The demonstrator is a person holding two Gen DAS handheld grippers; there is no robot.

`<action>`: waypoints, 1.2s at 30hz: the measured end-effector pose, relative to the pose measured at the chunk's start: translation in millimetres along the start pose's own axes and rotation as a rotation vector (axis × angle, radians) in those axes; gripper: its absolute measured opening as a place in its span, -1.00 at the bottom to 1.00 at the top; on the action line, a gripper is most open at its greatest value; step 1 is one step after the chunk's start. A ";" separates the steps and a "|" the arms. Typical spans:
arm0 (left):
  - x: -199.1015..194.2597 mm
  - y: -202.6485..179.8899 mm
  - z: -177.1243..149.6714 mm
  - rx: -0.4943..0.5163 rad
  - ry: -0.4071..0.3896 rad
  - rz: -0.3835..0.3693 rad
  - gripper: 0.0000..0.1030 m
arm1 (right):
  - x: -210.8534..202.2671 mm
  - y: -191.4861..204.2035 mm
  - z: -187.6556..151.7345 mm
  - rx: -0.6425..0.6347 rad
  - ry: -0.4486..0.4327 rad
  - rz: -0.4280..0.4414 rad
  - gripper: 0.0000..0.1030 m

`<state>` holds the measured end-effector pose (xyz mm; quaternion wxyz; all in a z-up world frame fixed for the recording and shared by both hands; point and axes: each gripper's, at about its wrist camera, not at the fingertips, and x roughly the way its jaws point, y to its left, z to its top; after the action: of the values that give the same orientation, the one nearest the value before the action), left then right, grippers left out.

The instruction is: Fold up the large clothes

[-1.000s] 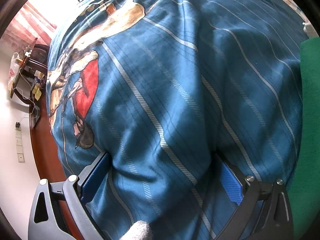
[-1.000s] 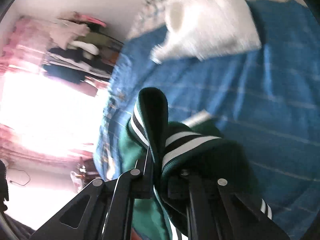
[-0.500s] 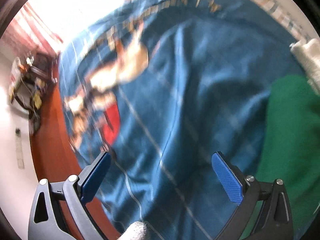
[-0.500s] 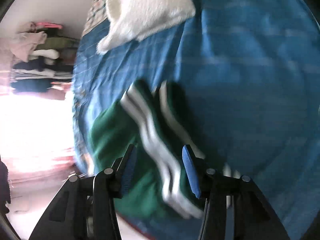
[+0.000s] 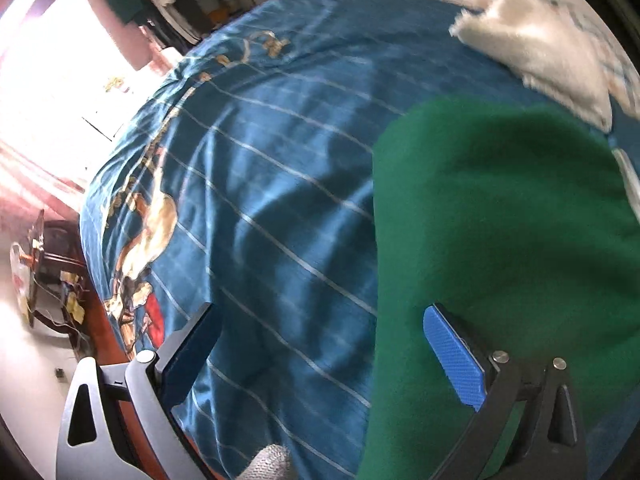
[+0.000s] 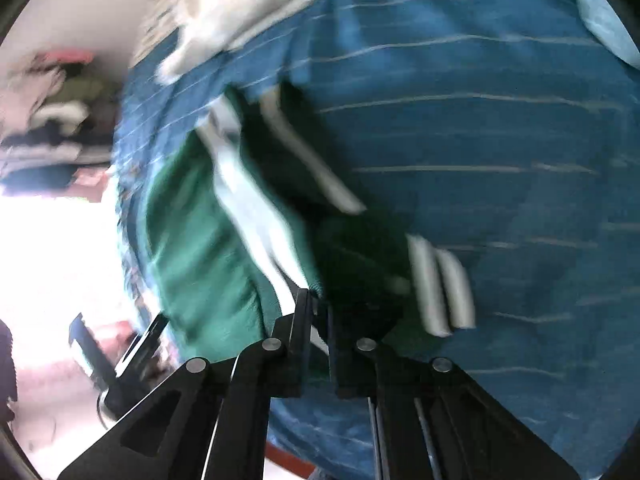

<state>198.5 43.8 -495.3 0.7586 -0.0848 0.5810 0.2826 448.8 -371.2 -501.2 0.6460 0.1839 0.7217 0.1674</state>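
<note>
Early on — green garment (image 5: 500,240) lies unfolded on the bed (image 5: 280,200); right tongs (image 6: 318,312) pinch its striped edge, left tongs (image 5: 320,344) wide, empty

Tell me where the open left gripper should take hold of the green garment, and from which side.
Take the green garment by its long free edge facing the bare blue bedspread, probably coming in from the bedspread side. The left gripper already straddles that edge, jaws open; the right gripper is pinching the striped end.

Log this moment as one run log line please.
left claw: open, empty | right claw: just closed on green garment | blue bedspread underneath
</note>
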 end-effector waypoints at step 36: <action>75.1 -28.6 132.8 0.014 -0.004 0.056 1.00 | 94.4 69.2 159.6 -0.020 -0.001 -0.042 -0.77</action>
<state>336.7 105.7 -529.5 0.7521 -0.0624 0.5836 0.2997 601.6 -264.4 -567.8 0.6516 0.1625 0.7233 0.1608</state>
